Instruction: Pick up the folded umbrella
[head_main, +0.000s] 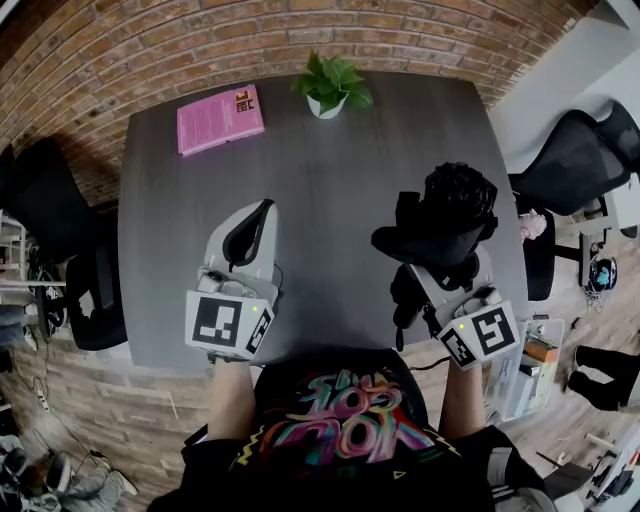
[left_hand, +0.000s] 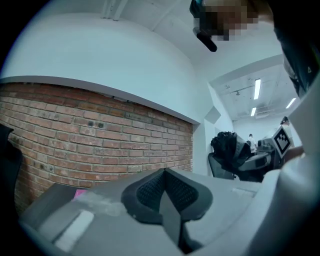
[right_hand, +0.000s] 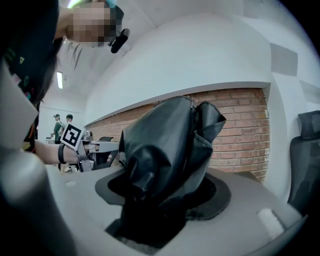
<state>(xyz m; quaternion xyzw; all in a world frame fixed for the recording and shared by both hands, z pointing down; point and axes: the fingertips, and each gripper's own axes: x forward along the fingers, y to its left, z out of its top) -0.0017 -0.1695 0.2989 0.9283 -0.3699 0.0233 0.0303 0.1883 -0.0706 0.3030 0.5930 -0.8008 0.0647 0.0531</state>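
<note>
I'm looking down on a dark table (head_main: 330, 190) with a pink book (head_main: 220, 120) lying at its far left corner and a potted plant (head_main: 330, 85) standing at the far edge, both well apart from my tools. Black office chairs (head_main: 575, 160) are sitting off to the right. The folded umbrella (head_main: 450, 215) is being gripped between the jaws of my right gripper (head_main: 445, 262) over the table's right side, with black fabric bunching out past them. My left gripper (left_hand: 165, 185) is hovering beside it, jaws pressed together, holding nothing.

Umbrella (head_main: 447, 215): black. Table (head_main: 330, 180): dark grey, wood grain. Book (head_main: 219, 119): pink. Plant (head_main: 330, 78): green, white pot (head_main: 325, 107). Wall (head_main: 120, 50): red brick. Floor (head_main: 120, 400): brown planks.
</note>
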